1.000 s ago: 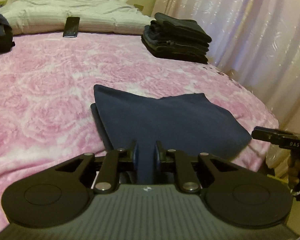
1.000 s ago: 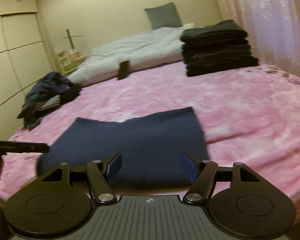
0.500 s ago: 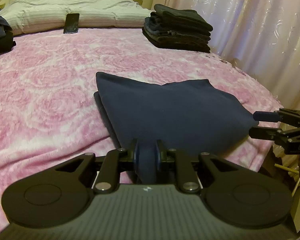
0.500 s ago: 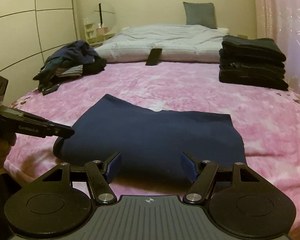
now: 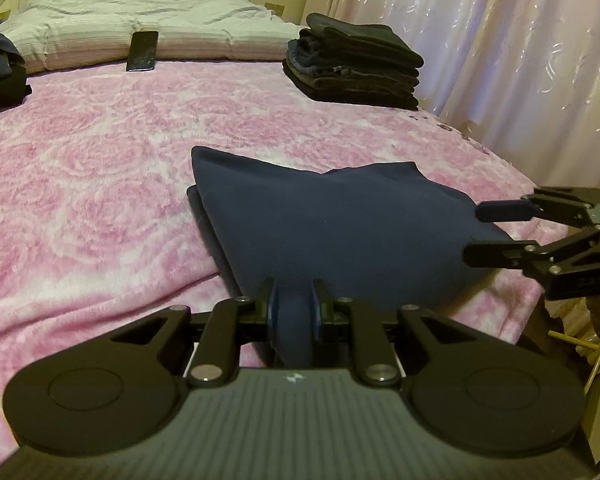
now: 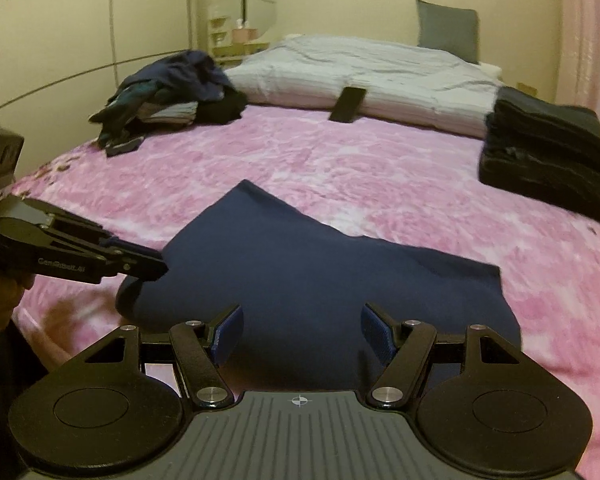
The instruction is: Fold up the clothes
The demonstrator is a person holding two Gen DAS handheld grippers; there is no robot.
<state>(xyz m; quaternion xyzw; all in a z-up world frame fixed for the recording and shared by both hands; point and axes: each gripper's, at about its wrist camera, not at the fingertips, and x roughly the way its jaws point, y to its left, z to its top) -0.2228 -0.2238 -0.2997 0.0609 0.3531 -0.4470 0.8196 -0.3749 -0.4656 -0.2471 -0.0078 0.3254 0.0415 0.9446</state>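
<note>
We see the blue cloth (image 5: 340, 232) lying folded on the pink blanket (image 5: 100, 184), near the bed's front edge. Our left gripper (image 5: 294, 306) has its jaws nearly shut, pinching a bunched bit of the cloth's near edge. Our right gripper (image 6: 302, 330) has its jaws wide apart with nothing between them; it hangs over the cloth's near edge. A second ago the right gripper was tilted and further off to the side; now it sits level and has come closer to the cloth's right corner. The left gripper has hardly moved and keeps its pinch.

The cloth is soft, smooth and dark, with a pointed far corner and a second layer peeking out on its left side. The blanket is fluffy, with rose shapes.

There is lots of bare blanket behind and left of the cloth. Further back sit a neat stack (image 5: 356, 64) of dark clothes, a messy pile (image 6: 172, 92), a phone (image 5: 142, 50) and a grey quilt (image 5: 140, 20).
</note>
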